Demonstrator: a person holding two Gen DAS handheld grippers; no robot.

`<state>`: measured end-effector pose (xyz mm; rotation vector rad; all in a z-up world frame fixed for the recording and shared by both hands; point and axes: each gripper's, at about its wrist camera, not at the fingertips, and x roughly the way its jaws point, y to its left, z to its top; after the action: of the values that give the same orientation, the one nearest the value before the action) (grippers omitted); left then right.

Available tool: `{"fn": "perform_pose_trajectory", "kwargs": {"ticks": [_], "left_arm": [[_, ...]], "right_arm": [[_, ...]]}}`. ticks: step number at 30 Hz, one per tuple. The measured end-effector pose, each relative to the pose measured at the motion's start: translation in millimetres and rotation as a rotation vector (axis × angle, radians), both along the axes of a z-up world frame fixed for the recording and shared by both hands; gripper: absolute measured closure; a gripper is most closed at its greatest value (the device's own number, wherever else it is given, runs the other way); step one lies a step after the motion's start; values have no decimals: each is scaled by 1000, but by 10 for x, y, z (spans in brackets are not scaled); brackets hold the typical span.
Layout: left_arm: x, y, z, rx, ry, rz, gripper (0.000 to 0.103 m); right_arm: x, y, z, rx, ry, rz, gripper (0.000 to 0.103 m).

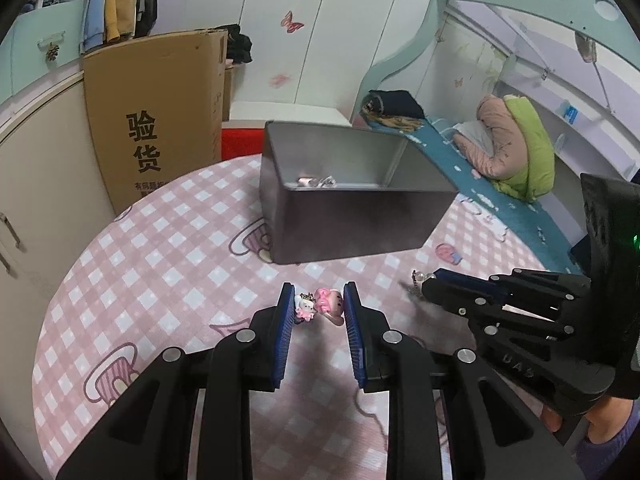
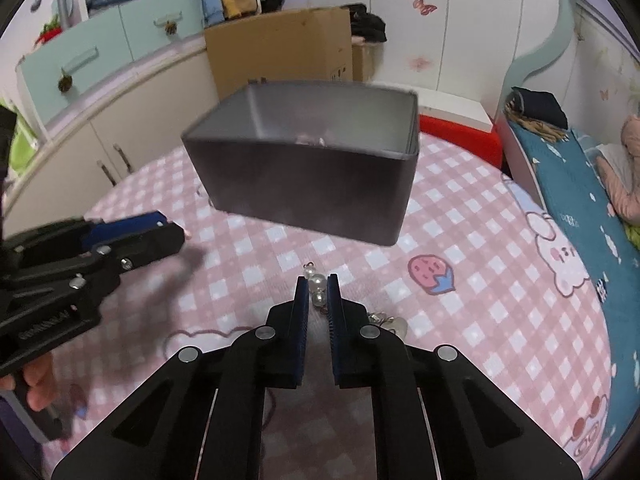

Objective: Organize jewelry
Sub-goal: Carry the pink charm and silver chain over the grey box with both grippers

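A pink and white cartoon charm [image 1: 320, 305] lies on the pink checked tablecloth [image 1: 168, 264], between the fingertips of my left gripper [image 1: 319, 298], whose jaws stand open around it. My right gripper [image 2: 318, 286] is shut on a pearl charm [image 2: 317, 285], low over the cloth; it also shows in the left wrist view [image 1: 430, 286]. A grey open box [image 1: 352, 196] stands beyond both grippers, with a few small pieces inside [image 1: 316, 181]. It also shows in the right wrist view [image 2: 312, 160].
A tall cardboard box [image 1: 156, 120] stands beyond the table's left edge, beside cabinets [image 1: 40, 168]. A bed with teal sheet [image 1: 500, 184] and bedding runs along the right. A small silver piece [image 2: 394, 324] lies on the cloth by my right fingers.
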<state>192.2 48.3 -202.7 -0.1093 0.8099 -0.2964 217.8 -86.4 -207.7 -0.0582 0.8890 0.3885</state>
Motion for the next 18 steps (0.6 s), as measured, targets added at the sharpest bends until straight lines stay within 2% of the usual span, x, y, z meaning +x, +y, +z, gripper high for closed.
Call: {"fn": "perform_pose_trajectory", "kwargs": {"ticks": [10,18], "left_arm": [[-10,-70,454,-67,-81,-61,80],[213,-231,970,-34,-188,-79,80]], "right_arm": [[-68,-248,722,104,-108,-28,93],[117,-286,1161,132,-191,-41,93]]}}
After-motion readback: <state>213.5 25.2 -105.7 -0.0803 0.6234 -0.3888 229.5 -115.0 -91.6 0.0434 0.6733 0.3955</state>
